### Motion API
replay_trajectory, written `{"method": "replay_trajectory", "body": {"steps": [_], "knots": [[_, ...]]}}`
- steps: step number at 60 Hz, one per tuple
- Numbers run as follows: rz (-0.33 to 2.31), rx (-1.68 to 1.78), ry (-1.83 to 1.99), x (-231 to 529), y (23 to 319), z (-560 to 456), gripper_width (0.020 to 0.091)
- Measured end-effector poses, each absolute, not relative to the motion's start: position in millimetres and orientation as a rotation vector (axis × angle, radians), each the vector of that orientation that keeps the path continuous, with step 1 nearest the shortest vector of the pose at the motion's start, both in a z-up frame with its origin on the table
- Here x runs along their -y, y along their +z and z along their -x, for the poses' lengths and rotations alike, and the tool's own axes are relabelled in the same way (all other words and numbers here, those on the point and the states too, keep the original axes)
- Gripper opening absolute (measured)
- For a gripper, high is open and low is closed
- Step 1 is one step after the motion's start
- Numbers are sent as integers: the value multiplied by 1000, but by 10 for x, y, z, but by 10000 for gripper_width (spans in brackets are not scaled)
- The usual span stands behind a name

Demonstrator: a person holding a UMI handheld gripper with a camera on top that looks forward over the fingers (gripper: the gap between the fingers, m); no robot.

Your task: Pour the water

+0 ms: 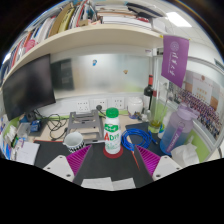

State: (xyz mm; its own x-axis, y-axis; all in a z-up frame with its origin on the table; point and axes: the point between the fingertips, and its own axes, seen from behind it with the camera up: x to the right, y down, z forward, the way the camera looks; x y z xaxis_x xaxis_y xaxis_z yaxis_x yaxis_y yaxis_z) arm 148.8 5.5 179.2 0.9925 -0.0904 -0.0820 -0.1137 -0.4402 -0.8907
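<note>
Hovering with our gripper (112, 168) wide open, we're looking at the bottle (113, 131) standing upright on the desk (60, 160), just ahead of the fingers. Nothing's grasped or poured yet, so we're judging the whole job remains.

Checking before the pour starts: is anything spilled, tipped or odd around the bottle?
Nothing stands out. The bottle stands upright with its green cap on, just ahead of the open gripper; no spill shows on the desk around it.
</note>
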Motion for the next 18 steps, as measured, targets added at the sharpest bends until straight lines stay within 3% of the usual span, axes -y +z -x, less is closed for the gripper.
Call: {"method": "replay_trajectory", "body": {"steps": [18], "knots": [[2039,-123,98,141,2193,-1269,849]]}}
